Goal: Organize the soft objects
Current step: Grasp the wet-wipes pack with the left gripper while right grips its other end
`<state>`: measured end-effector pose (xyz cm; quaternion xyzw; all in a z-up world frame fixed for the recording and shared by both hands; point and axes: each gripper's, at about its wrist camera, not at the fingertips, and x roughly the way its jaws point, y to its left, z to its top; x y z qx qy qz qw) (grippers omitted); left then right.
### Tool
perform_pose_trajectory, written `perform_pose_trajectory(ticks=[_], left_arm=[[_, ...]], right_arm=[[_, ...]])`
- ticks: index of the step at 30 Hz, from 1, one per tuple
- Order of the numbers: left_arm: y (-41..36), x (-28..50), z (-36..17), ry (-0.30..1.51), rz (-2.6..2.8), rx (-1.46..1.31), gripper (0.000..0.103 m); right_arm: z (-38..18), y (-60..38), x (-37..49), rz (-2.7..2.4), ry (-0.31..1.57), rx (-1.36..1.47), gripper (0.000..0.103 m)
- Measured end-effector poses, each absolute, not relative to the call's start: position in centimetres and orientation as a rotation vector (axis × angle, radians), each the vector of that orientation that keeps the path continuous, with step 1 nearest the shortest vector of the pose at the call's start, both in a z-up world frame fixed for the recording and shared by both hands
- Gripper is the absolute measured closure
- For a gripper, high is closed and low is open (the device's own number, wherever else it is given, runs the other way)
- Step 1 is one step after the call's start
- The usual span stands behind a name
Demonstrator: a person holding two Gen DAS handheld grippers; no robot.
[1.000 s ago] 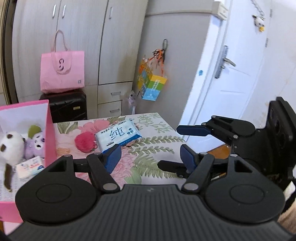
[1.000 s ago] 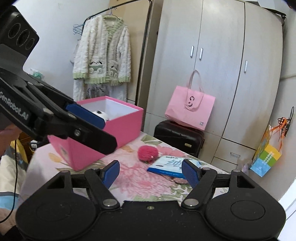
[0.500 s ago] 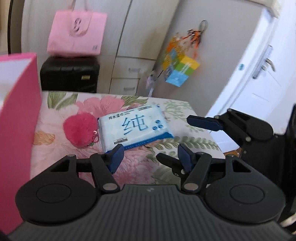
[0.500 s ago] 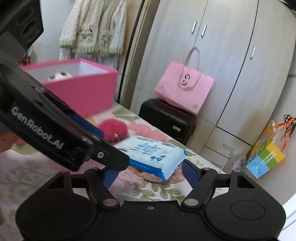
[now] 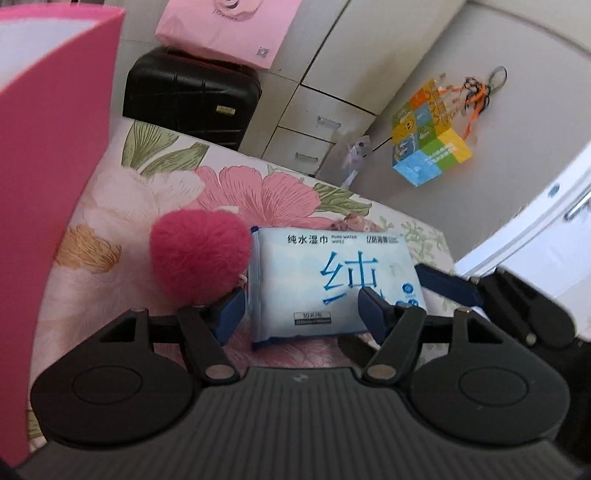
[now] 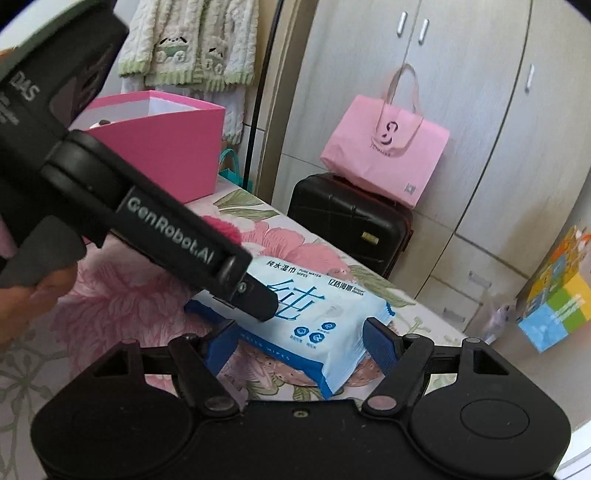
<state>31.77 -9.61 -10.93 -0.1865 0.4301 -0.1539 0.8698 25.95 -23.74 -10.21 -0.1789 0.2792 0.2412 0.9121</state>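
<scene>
In the left wrist view, the tall pink cardboard box (image 5: 48, 166) runs off the left and top edges, its contents unseen. The pink paper tote bag (image 5: 225, 26) loses its handles to the top edge. In the right wrist view, the left claw's black arm (image 6: 166, 236) hides most of the fluffy magenta pom-pom (image 6: 225, 227) and one corner of the pale blue wet-wipes pack (image 6: 325, 314). The small print on the pack is unreadable.

Bright, even daylight fills both views, with soft shadows. Fisheye bending curves the wardrobe (image 6: 461, 110) toward three o'clock. Slight blur throughout.
</scene>
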Motion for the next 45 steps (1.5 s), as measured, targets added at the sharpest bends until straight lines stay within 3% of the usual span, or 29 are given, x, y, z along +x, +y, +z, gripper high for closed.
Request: perform_pose_trajectory(ticks=[12,19,23,45], left_arm=[[-10.4,31.0,-11.2,0.859,-0.322,-0.342,0.043],[-11.9,29.9,-10.8,0.827,-0.340,-0.233,0.048],[-11.9,28.9,-10.3,0.802,-0.363,-0.231,0.048],[-11.8,20.2,-7.3,0.779,-0.486,-0.142,0.044]], right_arm=[[-11.3,-24.0,26.9,0.461,0.596,-0.278,0.023],[-11.6,-22.8,25.5,0.423,0.528,-0.306,0.036],[-11.4,-22.7,24.2,0.395,0.496,-0.311,0.037],[-9.7,-23.7,16.6,0.347,0.481,-0.119,0.023]])
